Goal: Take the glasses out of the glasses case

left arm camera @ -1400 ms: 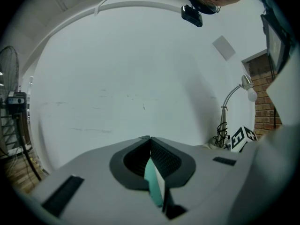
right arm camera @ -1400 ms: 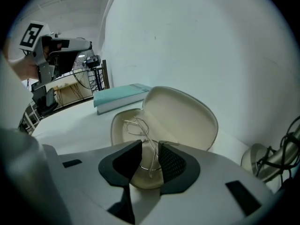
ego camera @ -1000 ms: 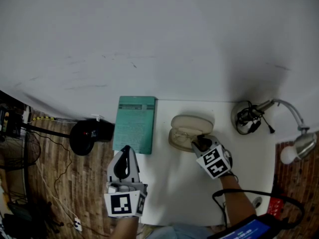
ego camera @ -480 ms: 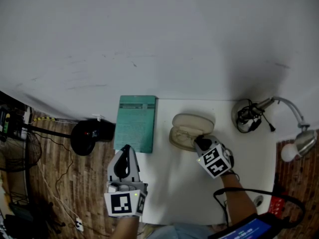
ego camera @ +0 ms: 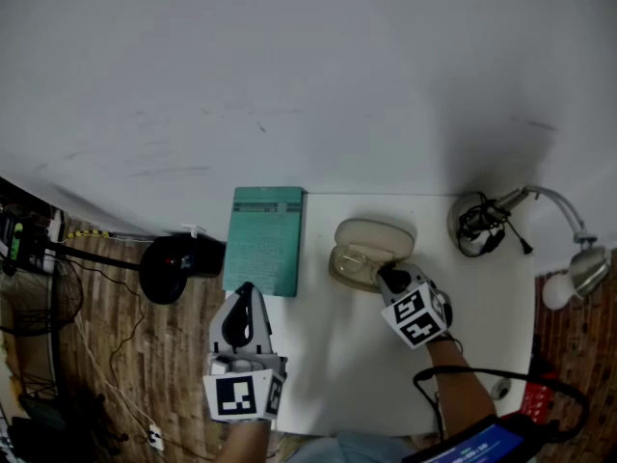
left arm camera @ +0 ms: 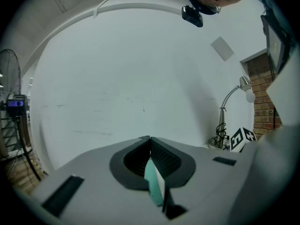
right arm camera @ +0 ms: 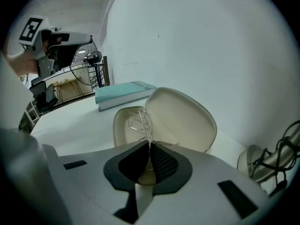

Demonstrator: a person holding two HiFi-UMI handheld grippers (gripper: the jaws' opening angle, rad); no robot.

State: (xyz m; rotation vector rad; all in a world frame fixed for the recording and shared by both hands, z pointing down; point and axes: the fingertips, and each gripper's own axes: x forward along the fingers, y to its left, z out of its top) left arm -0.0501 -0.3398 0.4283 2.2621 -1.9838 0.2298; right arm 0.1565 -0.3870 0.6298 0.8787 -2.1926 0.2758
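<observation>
A beige glasses case [ego camera: 374, 235] lies open on the white table [ego camera: 337, 374], its lid [right arm camera: 183, 121] standing up at the back. Thin wire-framed glasses [right arm camera: 140, 120] rest in its base [ego camera: 349, 268]. My right gripper [ego camera: 385, 277] reaches into the case from the front right. Its jaws are closing, and in the right gripper view my right gripper [right arm camera: 149, 145] pinches the wire frame at its tips. My left gripper [ego camera: 243, 293] hovers at the table's left front edge, shut on nothing, its tips meeting in the left gripper view [left arm camera: 150, 138].
A teal book [ego camera: 265, 239] lies left of the case. A desk lamp [ego camera: 571, 270] with a cable-wrapped base [ego camera: 477, 225] stands at the right. A black round object [ego camera: 170, 264] sits on the wooden floor to the left. A white wall rises behind the table.
The right gripper's jaws have closed onto the glasses' wire frame inside the case. Both hands have stayed where they were.
</observation>
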